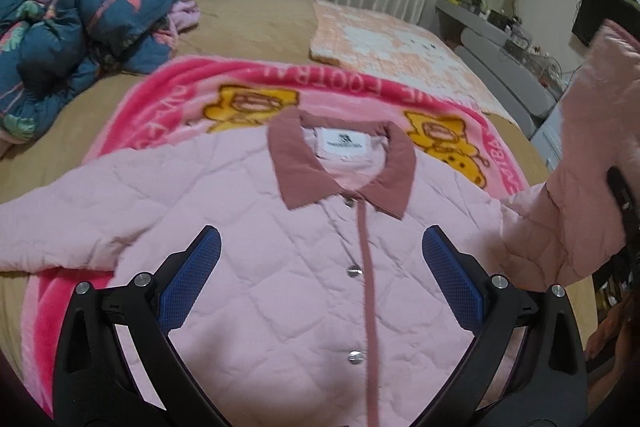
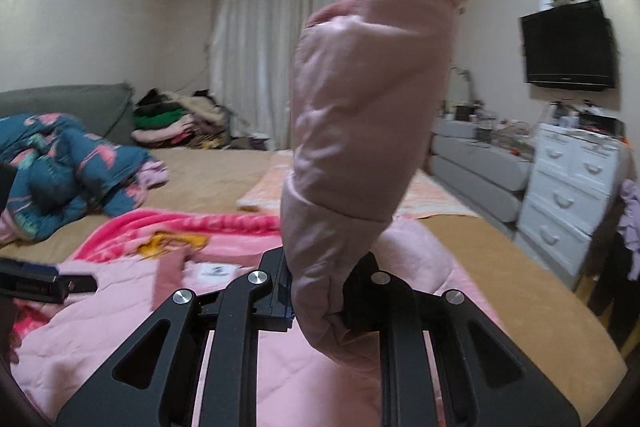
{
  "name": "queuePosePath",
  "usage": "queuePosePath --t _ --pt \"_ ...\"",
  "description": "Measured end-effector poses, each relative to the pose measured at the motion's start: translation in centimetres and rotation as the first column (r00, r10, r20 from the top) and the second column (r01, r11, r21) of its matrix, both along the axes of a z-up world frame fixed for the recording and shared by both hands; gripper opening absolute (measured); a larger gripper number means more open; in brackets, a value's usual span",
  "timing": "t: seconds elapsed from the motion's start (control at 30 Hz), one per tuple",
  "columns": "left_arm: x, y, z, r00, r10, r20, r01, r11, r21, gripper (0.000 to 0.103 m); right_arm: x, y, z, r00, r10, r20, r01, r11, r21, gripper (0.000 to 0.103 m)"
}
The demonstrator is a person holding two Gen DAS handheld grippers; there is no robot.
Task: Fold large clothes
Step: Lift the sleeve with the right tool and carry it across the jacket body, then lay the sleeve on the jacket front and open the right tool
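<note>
I see the pink quilted jacket lying buttoned on the pink blanket mid-bed. My right hand-held gripper is clenched on its sleeve, lifted by the bed's right edge. My left hand-held gripper hangs released over the chest.

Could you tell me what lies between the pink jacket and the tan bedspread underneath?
A bright pink blanket with yellow bears lies between them; the jacket rests on it, and it covers the bedspread. The left wrist view shows this best.

White curtains, wall television, white dresser
</note>
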State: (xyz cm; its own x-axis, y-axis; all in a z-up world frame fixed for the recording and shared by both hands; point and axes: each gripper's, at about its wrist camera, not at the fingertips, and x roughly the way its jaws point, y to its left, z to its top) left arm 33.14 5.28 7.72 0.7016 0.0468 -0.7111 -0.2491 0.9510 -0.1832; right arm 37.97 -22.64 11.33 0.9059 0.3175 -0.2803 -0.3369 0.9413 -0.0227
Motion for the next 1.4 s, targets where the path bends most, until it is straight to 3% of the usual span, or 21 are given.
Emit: queuePosePath --t 0.3,0.6,0.7,0.9,1.0,1.07,1.13,1.2,1.27,1.4 --pt "-2.2 3.1 -0.9 0.999 0.035 0.007 -0.034 0.997 -0.069 0.094 -0.4 5.6 -3.2 0.994 0.100 -0.048 -0.104 0.991 -0.083 0.016" --pt "-4.5 5.8 -2.6 0.999 0.033 0.005 -0.030 0.960 -0.279 0.094 0.1 10.5 -7.9 0.971 0.169 -0.169 -0.190 0.974 -0.121 0.016" --pt "-5.2 5.8 -2.8 1.000 0.029 0.011 -0.023 0.943 -0.332 0.094 0.3 12.2 -10.0 0.942 0.207 -0.264 -0.244 0.963 -0.114 0.016" --pt "-5.9 5.3 -3.7 0.999 0.030 -0.015 -0.033 0.934 -0.355 0.094 -0.1 15.2 -13.6 0.875 0.264 -0.405 -0.337 0.934 -0.120 0.021" --pt "-6.3 5.6 -4.5 0.999 0.041 -0.034 -0.051 0.920 -0.388 0.094 -1.0 16.2 -14.5 0.844 0.299 -0.446 -0.393 0.910 -0.132 0.029" --pt "-6.5 5.7 -5.1 0.998 0.043 -0.044 -0.057 0.912 -0.406 0.094 -1.5 16.3 -14.6 0.809 0.330 -0.486 -0.443 0.886 -0.137 0.057" --pt "-6.8 5.9 -5.6 0.997 0.056 -0.052 -0.073 0.903 -0.423 0.094 -2.2 16.0 -14.2 0.785 0.343 -0.516 -0.461 0.879 -0.117 0.073" --pt "-7.2 5.9 -6.2 0.995 0.069 -0.066 -0.090 0.900 -0.426 0.094 -2.9 15.5 -13.4 0.761 0.367 -0.535 -0.487 0.868 -0.096 0.076" --pt "-7.5 5.8 -6.8 0.994 0.072 -0.082 -0.101 0.895 -0.434 0.094 -3.6 14.5 -12.4 0.761 0.381 -0.525 -0.501 0.860 -0.101 0.087" --pt "-7.7 4.5 -8.6 0.990 0.059 -0.130 -0.113 0.883 -0.456 0.094 -3.8 10.4 -10.2 0.798 0.364 -0.479 -0.451 0.889 -0.075 0.091"
